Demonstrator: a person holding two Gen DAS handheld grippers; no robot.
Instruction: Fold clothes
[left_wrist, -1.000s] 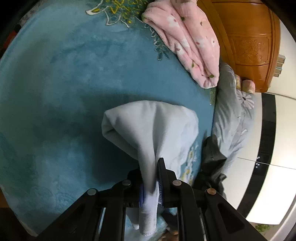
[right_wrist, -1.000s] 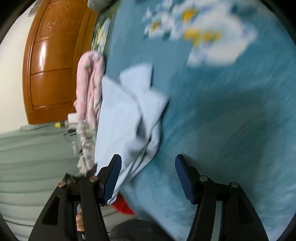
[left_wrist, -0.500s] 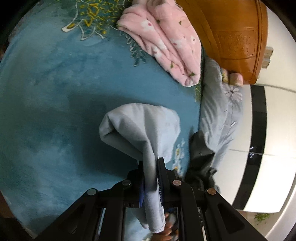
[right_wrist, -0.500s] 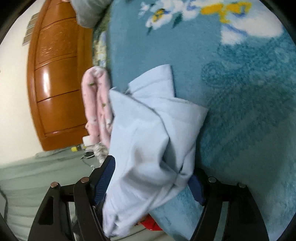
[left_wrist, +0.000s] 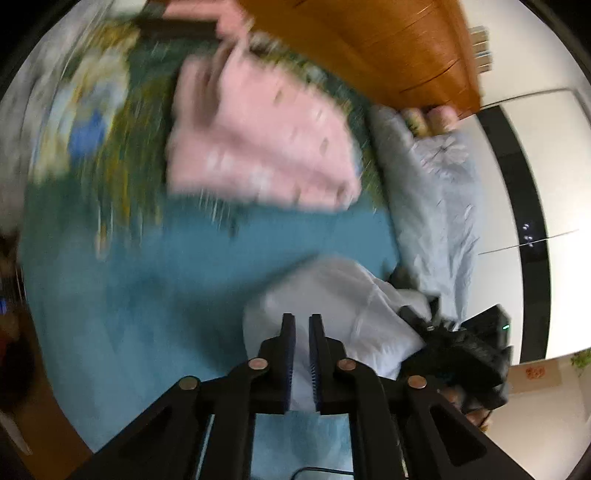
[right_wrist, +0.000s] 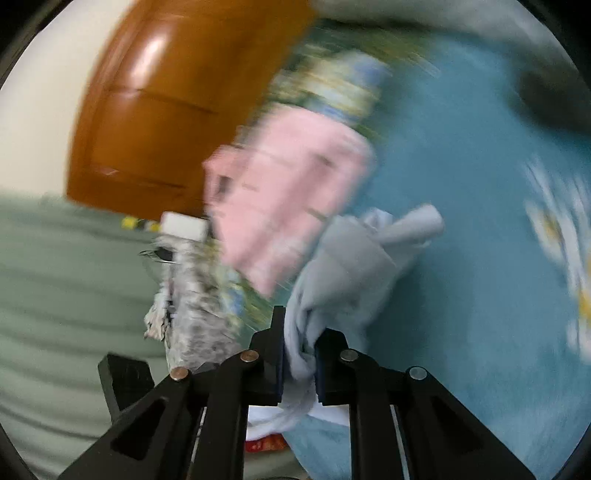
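The pale blue garment (right_wrist: 354, 266) has been passed across: it is now clenched in the right claw (right_wrist: 299, 354), while the left claw (left_wrist: 302, 354), nearly closed, appears emptied, so regripping for another fold seems underway.

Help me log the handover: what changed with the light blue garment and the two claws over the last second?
The right claw, open a second ago, closed on the light blue garment. The left claw, which had gripped that garment, now shows a narrow gap with no cloth between its pads; the garment lies beyond it. Both cameras swung. The pink garment stays on the blue blanket.
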